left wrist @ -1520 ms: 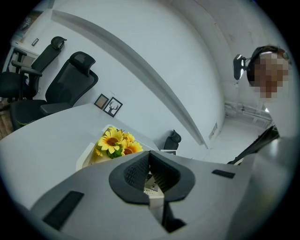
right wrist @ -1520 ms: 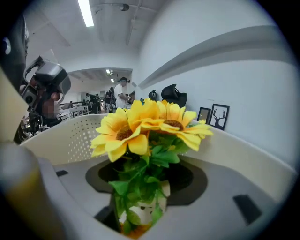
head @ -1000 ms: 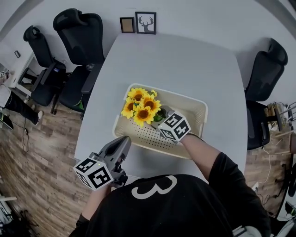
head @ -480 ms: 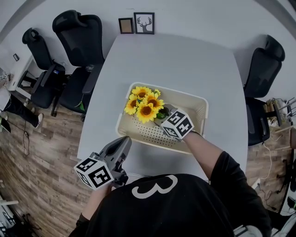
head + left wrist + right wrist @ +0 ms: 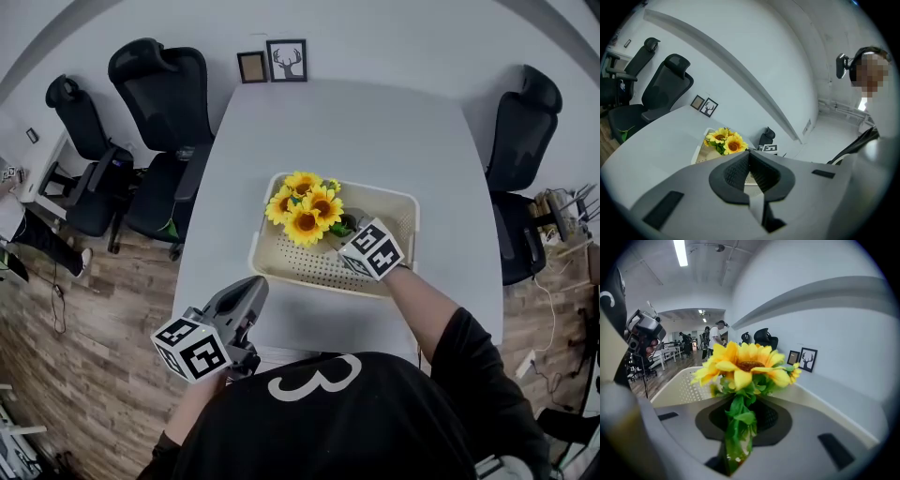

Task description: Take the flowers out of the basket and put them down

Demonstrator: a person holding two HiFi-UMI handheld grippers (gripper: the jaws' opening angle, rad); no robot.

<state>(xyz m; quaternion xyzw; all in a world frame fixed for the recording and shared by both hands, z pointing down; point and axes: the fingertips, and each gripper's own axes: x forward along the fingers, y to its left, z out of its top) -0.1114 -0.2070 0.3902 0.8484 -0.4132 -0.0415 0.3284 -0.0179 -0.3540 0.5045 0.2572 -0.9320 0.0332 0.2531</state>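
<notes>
There is 1 bunch of flowers [image 5: 307,208], with 4 open yellow blooms showing in the head view, and its heads sit over the far left part of the 1 cream basket [image 5: 261,246]. The basket stands on the near half of the 1 grey table [image 5: 347,122]. Of the 2 grippers, the right gripper [image 5: 743,416] reaches into the basket from the near right. Its jaws have just been closing and now pinch the green stems low down, the blooms standing up just past the tips. No view shows whether the stems touch the basket floor. The left gripper [image 5: 749,157] hangs over the table's near left edge, apart from the basket, its jaws brought together with nothing in them. 2 frames [image 5: 251,67] lean at the table's far end, the right one showing a deer head. 3 black chairs [image 5: 159,75] stand around the table, 2 on the left and 1 on the right. The right gripper's marker cube covers the stems in the head view.
</notes>
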